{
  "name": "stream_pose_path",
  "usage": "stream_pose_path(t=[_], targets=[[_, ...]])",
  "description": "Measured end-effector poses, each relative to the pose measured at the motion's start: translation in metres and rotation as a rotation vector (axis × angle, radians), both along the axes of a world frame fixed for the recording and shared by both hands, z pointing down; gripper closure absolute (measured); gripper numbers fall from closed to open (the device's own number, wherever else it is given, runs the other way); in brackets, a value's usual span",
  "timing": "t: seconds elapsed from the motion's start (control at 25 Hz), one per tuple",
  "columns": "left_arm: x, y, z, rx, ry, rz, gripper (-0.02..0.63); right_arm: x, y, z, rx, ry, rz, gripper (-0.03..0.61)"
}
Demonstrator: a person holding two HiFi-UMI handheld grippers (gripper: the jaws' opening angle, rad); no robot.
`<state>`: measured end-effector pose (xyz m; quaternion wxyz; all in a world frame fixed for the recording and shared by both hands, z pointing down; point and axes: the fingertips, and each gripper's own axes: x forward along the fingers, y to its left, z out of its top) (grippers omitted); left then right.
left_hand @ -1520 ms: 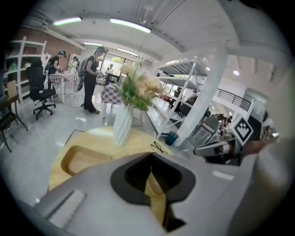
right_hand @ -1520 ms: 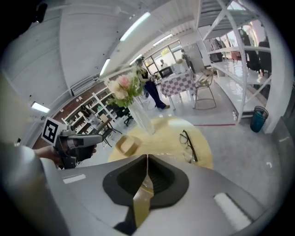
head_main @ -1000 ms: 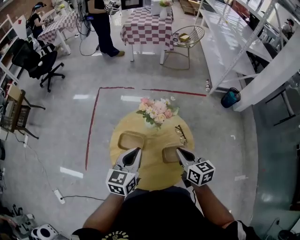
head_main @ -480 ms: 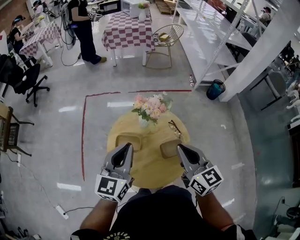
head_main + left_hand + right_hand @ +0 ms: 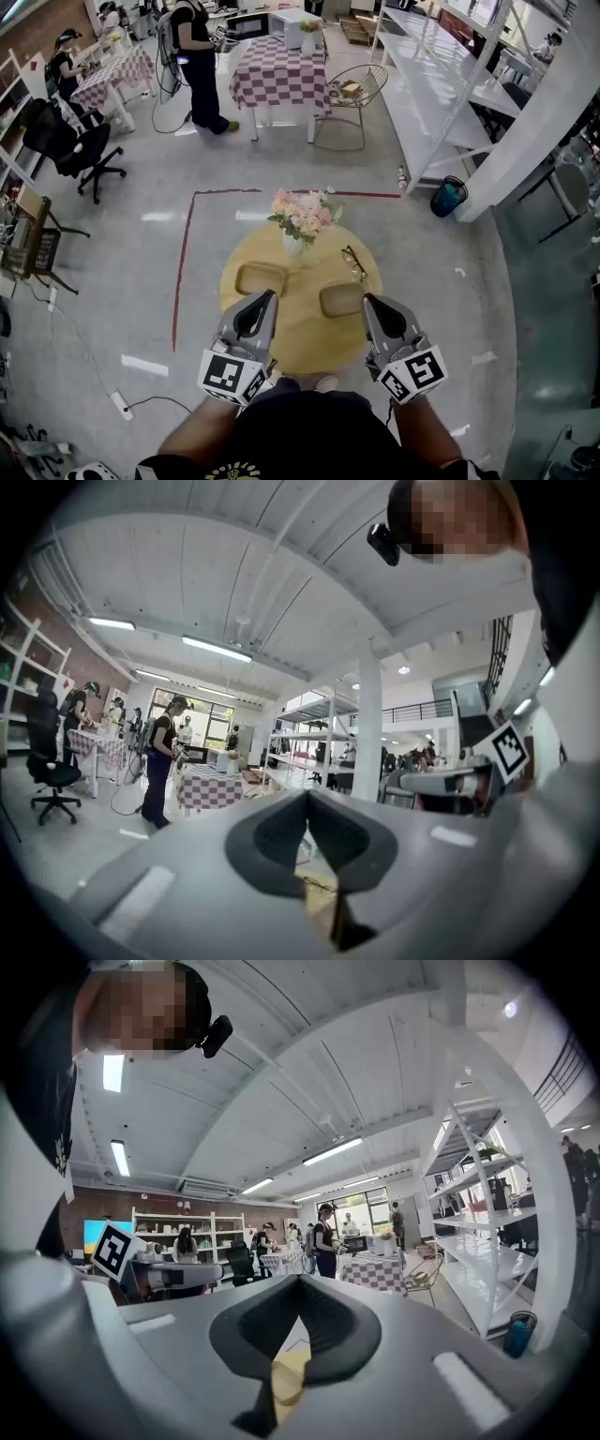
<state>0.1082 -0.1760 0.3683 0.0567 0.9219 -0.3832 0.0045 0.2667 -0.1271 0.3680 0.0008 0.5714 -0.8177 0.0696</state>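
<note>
Both grippers hang over the near edge of a round yellow table (image 5: 302, 342). My left gripper (image 5: 264, 300) is shut and holds nothing; its jaws meet in a thin line in the left gripper view (image 5: 307, 799). My right gripper (image 5: 372, 304) is shut and empty too, as the right gripper view (image 5: 300, 1283) shows. Each points level into the room. On the table stand a white vase of pink flowers (image 5: 301, 217), two shallow wooden trays (image 5: 260, 278) (image 5: 342, 300) and a pair of glasses (image 5: 353, 263). The trays lie just beyond the fingertips.
Red tape (image 5: 185, 262) marks the floor around the table. Behind stand a checked table (image 5: 278, 80), a wire chair (image 5: 356, 89), white shelving (image 5: 441, 84), a teal bin (image 5: 448, 197) and an office chair (image 5: 70, 141). A person (image 5: 197, 56) stands at the back.
Both grippers have tipped up from the tabletop, so their views now show the room and ceiling instead of the vase and trays. They have drawn back a little toward the person's body.
</note>
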Motion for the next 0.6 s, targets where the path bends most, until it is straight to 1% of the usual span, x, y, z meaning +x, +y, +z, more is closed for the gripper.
stream_pose_path(t=[0.2, 0.4, 0.48, 0.6], targets=[[-0.004, 0.027, -0.008, 0.037, -0.046, -0.083, 0.612, 0.003, 0.012, 0.003, 0.033, -0.015, -0.059, 0.578], [-0.024, 0.037, -0.017, 0.015, -0.051, -0.171, 0.612, -0.004, 0.011, -0.002, 0.024, -0.010, -0.097, 0.578], [-0.029, 0.038, -0.016, 0.010, -0.052, -0.176, 0.612, -0.009, 0.016, -0.002, 0.021, -0.008, -0.096, 0.578], [-0.026, 0.034, -0.009, 0.031, -0.061, -0.150, 0.612, -0.010, 0.020, 0.004, 0.023, 0.006, -0.072, 0.578]])
